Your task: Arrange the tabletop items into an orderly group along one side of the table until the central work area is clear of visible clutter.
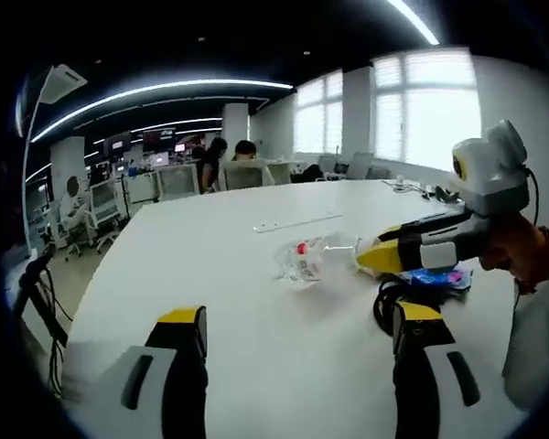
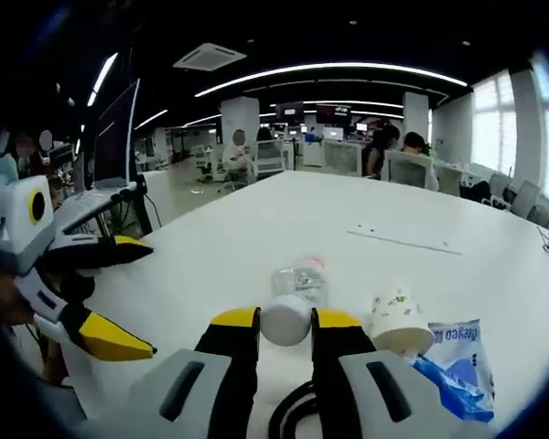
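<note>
Looking along the left gripper (image 1: 297,343), its two yellow-tipped jaws stand wide apart over bare white table (image 1: 210,265) and hold nothing; ahead of them a clear plastic bottle (image 1: 309,259) lies on its side in the middle of the table, and the right gripper (image 1: 371,256) comes in from the right with its tips at the bottle's cap end. A blue packet (image 1: 439,277) and a black cable (image 1: 382,306) lie just beyond that gripper, toward the table's right edge. In the right gripper view, the right gripper (image 2: 286,322) has its jaws drawn in against the bottle's white cap (image 2: 285,320), pinching it, with the bottle (image 2: 297,279) pointing away across the table. A paper cup (image 2: 395,320) and the blue packet (image 2: 453,361) sit just beside it on the right, and the left gripper (image 2: 133,297) waits open at the left. The step in hand looks like moving the bottle; next it likely needs drawing toward the cup and packet, keeping the pinch firm so the round cap does not slip.
</note>
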Motion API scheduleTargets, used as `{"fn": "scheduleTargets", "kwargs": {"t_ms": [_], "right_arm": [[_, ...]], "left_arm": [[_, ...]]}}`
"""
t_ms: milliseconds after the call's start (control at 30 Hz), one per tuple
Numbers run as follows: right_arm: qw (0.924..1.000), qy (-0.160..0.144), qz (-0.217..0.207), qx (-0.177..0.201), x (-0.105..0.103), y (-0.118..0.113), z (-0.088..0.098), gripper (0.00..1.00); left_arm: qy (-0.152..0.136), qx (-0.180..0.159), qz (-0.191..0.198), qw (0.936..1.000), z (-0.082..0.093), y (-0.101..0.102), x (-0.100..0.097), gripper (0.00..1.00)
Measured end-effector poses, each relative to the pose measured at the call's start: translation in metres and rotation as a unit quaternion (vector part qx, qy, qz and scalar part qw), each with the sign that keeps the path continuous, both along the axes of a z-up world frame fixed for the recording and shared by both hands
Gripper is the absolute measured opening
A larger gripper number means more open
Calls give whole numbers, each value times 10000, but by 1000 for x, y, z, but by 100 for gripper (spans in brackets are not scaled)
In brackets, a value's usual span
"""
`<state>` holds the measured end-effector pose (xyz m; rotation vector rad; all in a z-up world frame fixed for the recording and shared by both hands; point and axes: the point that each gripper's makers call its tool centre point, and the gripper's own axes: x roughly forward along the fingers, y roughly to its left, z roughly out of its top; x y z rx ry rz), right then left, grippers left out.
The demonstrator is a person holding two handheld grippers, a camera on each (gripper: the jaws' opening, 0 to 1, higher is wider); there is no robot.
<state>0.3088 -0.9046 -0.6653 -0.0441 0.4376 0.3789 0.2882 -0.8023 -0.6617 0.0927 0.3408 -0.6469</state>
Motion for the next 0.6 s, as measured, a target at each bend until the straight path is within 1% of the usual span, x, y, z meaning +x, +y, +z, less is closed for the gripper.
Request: {"fn": "scheduleTargets", "kwargs": {"t_ms": [200,267,367,433,533,600], "right_arm": [[9999,-79,111,69,-2,5,11,18],[9998,-100,137,106,-3,6,14,18],[9996,-90,162,202,-3,8,19,18],[9995,-108,181,234,-4,10,22,18],[9993,-146,230,266,-6,12,28,18],[9990,-225,288,246,-7,15,32,18]], "left_arm": [[-84,174,-293,9994,-1,-21,4,78],[-80,235,-309,9992,-2,-25,8,78],[-116,114,-288,9995,3,-30,11,76],[-127,101,-311,9994,3,-34,13,76],[-144,135,-369,9991,2,-39,14,75],[-156,219,-369,9990,0,-42,17,76]]}}
